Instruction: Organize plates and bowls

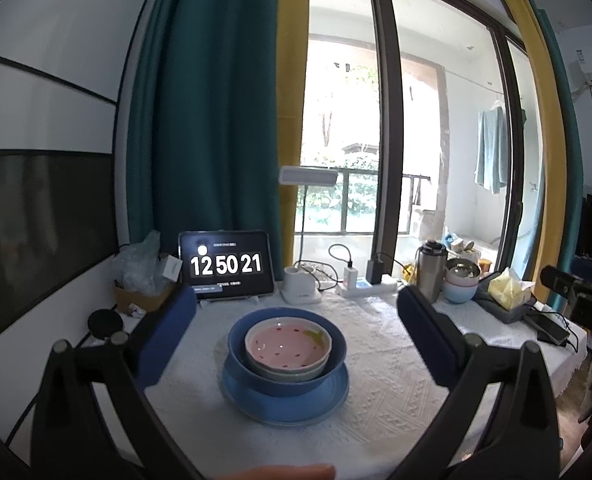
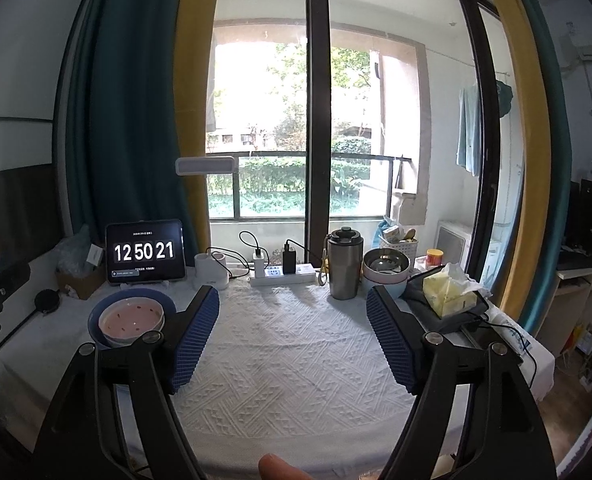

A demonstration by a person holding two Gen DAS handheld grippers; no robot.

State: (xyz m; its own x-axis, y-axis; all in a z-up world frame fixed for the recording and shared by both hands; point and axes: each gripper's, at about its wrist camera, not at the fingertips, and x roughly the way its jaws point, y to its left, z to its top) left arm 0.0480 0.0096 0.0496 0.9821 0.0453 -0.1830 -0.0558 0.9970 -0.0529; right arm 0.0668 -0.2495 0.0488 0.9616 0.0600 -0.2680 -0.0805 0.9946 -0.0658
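1. Stack: pink bowl (image 1: pixel 288 344) in blue bowl (image 1: pixel 256 368) on plate (image 1: pixel 284 408), dead ahead of left gripper (image 1: pixel 296 328), jaws spread wide, empty.
2. Right gripper (image 2: pixel 294 332): jaws apart, empty; stack to its left.
3. Nesting looks finished; nothing evidently left.

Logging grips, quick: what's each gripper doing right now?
Left gripper: open, holding nothing; the stacked bowls sit untouched between its fingers.
Right gripper: open, empty.
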